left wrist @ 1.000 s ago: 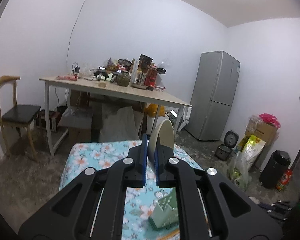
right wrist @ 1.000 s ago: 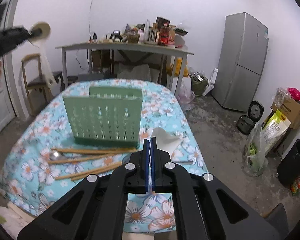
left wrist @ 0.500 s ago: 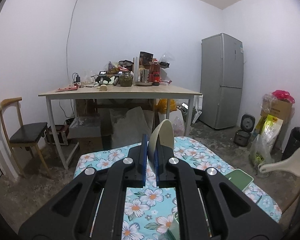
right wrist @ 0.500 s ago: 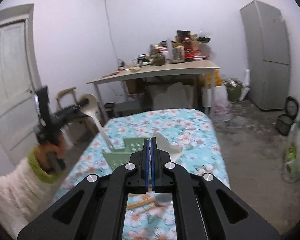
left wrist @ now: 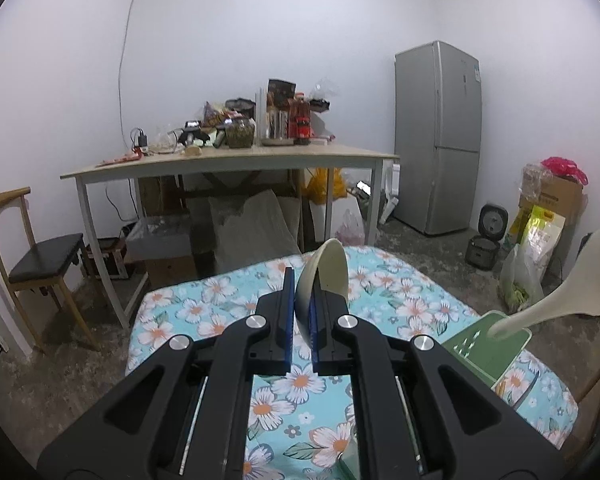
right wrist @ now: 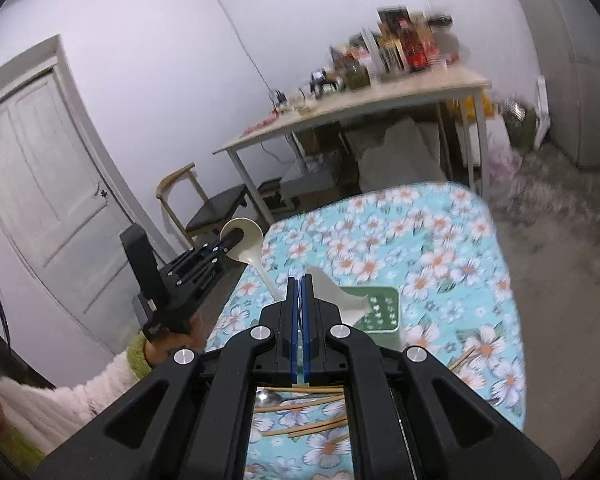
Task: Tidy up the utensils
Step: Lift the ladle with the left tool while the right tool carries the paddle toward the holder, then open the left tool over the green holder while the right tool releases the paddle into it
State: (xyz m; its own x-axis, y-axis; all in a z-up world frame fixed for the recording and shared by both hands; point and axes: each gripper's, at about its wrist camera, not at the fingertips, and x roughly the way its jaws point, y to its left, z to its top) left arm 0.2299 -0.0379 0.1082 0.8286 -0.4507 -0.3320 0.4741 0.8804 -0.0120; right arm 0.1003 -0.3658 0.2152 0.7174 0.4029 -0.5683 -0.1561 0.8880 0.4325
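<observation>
My left gripper is shut on the bowl of a cream ladle; the right wrist view shows that ladle held above the table's left edge. My right gripper is shut on the flat handle of a cream rice paddle, whose head shows at the right of the left wrist view, over the green perforated utensil holder. The holder also shows in the left wrist view. Several wooden chopsticks and a metal spoon lie on the floral tablecloth under the right gripper.
A wooden table loaded with jars and bottles stands behind. A chair is at the left, a grey fridge at the right, bags and a bin by the wall. A white door is at the left.
Both grippers have tilted and lifted. The right gripper has carried the paddle over the green holder. The left gripper still holds the ladle, now lower and nearer the table edge.
</observation>
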